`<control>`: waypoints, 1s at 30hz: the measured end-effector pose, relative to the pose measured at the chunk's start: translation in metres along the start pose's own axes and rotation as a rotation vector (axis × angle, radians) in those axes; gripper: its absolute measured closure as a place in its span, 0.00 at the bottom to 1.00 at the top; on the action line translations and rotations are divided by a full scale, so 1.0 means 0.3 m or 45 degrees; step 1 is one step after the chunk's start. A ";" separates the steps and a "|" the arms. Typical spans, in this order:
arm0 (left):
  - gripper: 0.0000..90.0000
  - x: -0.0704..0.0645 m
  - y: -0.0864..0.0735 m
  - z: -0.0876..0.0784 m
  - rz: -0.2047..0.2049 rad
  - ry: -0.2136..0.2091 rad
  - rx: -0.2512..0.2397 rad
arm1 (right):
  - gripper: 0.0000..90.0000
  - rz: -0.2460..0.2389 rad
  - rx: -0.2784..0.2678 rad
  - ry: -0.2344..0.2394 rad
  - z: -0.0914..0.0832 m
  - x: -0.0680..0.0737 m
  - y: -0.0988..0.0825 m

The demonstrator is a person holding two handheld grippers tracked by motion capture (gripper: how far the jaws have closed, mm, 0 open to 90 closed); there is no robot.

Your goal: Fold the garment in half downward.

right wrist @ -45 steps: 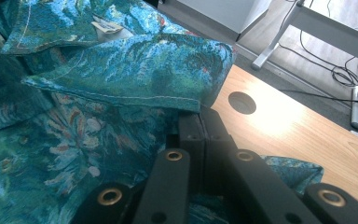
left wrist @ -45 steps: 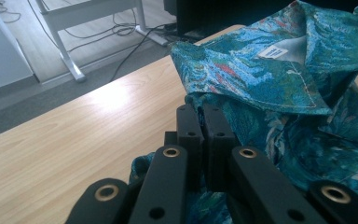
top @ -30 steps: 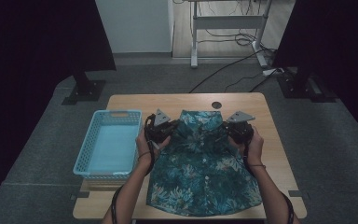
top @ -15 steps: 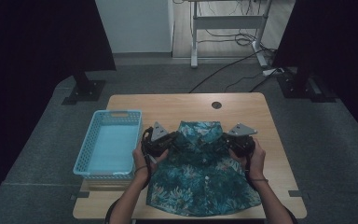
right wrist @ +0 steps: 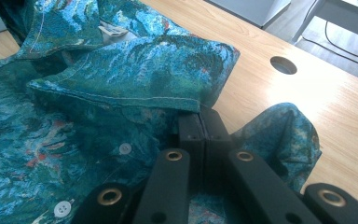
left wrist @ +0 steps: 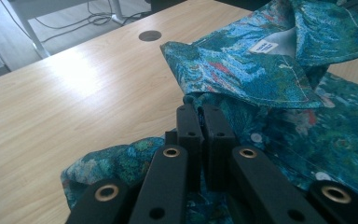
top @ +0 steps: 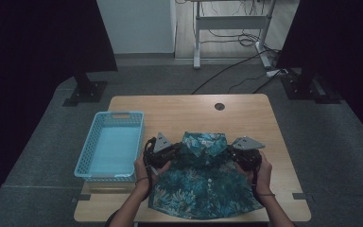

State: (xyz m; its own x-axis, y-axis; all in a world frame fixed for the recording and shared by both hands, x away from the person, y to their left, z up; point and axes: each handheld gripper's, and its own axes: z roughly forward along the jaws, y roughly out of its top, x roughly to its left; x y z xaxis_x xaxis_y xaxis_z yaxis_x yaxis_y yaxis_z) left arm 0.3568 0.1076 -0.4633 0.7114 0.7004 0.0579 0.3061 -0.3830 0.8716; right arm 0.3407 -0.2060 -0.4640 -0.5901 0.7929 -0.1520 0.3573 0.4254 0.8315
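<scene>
A blue-green floral shirt (top: 201,182) lies front up on the wooden table (top: 189,111), collar toward the far side and hem at the near edge. My left gripper (top: 172,150) is shut on the shirt's shoulder (left wrist: 200,100) just beside the collar (left wrist: 242,65). On the other side, my right gripper (top: 234,152) is shut on the opposite shoulder (right wrist: 186,109) under the collar flap (right wrist: 140,70). White buttons (right wrist: 125,148) run down the placket. A white label (left wrist: 264,45) shows inside the neck.
A light blue plastic basket (top: 109,144) stands at the table's left side, close to my left hand. A round cable hole (top: 219,107) sits near the far edge. Bare wood lies beyond the collar. Desk legs and cables (top: 236,66) are on the floor behind.
Both grippers have pulled the shirt toward the near edge of the table, holding its shoulders. The collar now lies farther from the cable hole.
</scene>
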 end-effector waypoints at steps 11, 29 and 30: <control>0.97 -0.063 -0.060 -0.072 -0.032 -0.075 -0.002 | 0.99 0.036 -0.027 0.051 -0.076 0.058 -0.056; 0.97 -0.219 -0.235 -0.205 -0.034 -0.157 0.049 | 0.99 0.003 -0.024 0.119 -0.225 0.240 -0.174; 0.96 -0.225 -0.246 -0.209 -0.034 -0.164 0.058 | 0.99 0.001 -0.020 0.124 -0.230 0.246 -0.183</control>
State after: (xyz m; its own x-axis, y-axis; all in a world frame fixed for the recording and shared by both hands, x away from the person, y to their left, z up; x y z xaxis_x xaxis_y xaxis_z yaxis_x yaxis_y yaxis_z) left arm 0.2466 0.1264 -0.5009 0.7770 0.6288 -0.0308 0.3524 -0.3939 0.8489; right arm 0.2276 -0.2009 -0.4839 -0.6580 0.7464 -0.0992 0.3466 0.4172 0.8401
